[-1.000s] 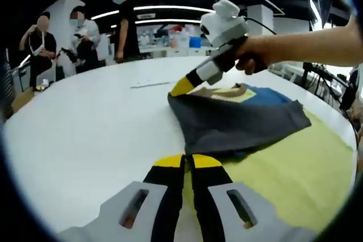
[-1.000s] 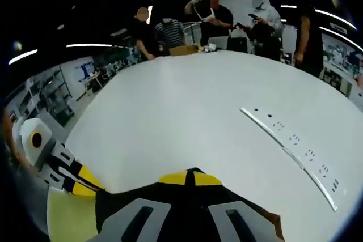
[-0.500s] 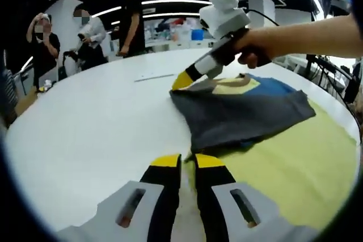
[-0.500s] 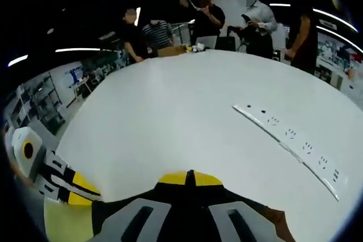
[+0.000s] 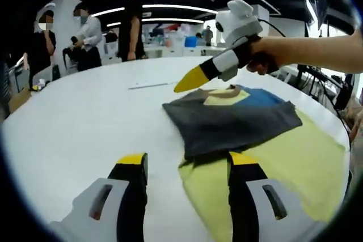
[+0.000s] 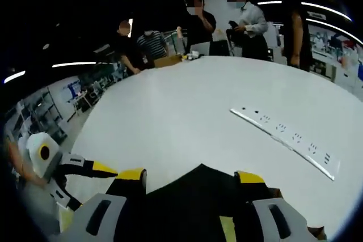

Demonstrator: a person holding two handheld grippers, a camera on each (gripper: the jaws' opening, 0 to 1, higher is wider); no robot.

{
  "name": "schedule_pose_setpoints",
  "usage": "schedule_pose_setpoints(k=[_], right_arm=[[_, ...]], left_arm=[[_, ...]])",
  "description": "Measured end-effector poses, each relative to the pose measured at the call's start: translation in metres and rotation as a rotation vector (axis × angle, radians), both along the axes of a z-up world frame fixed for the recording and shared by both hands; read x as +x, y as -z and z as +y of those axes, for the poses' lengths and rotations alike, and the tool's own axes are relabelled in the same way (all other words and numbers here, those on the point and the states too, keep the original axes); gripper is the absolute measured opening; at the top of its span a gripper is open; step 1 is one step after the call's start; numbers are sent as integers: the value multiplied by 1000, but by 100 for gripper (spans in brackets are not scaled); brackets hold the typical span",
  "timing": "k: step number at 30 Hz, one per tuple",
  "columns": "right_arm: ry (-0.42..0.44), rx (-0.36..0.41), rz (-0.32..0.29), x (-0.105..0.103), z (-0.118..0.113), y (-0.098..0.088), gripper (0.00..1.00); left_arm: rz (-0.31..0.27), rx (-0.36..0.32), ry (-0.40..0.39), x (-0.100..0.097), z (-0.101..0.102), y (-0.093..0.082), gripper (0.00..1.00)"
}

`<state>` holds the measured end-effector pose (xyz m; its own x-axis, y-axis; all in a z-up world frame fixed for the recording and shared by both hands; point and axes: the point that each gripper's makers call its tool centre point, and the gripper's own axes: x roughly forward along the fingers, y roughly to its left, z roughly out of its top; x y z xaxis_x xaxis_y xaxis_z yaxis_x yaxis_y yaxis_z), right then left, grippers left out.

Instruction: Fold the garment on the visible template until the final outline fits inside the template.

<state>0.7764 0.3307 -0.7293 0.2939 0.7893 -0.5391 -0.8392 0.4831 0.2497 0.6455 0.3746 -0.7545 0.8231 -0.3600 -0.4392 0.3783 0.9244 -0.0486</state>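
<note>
Because both jaws stand apart: neither gripper holds anything now.
Left gripper (image 5: pixel 184 165): jaws wide open, empty, hovering just over the near edge of the garment.
Right gripper (image 6: pixel 193 175): jaws wide open, empty, above the garment's far corner; in the left gripper view it appears lifted clear of the cloth.
Garment (image 5: pixel 232 118): dark grey, blue and yellow at the collar, folded, lying flat on the yellow template (image 5: pixel 283 168).
Handling: I judge it light, soft and limp, not fragile; best pinched at a corner or edge through both layers.
Containers: none; a white strip (image 6: pixel 283 140) lies on the counter (image 5: pixel 85 123).
</note>
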Motion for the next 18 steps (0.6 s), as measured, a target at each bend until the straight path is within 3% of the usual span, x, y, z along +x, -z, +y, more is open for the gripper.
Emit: schedule_pose_setpoints(k=[8,12,18], right_arm=[[7,36,6,-32,-30,-30,90],[13,49,3,-47,-43,-41,98],[16,50,-4,-75,-65,-54,99]], left_arm=[[-23,-76,72,-9,-13,-19,79],[-22,-71,112,-15,-18,-25,86],[-23,-83,191,-31,-33,-34,95]])
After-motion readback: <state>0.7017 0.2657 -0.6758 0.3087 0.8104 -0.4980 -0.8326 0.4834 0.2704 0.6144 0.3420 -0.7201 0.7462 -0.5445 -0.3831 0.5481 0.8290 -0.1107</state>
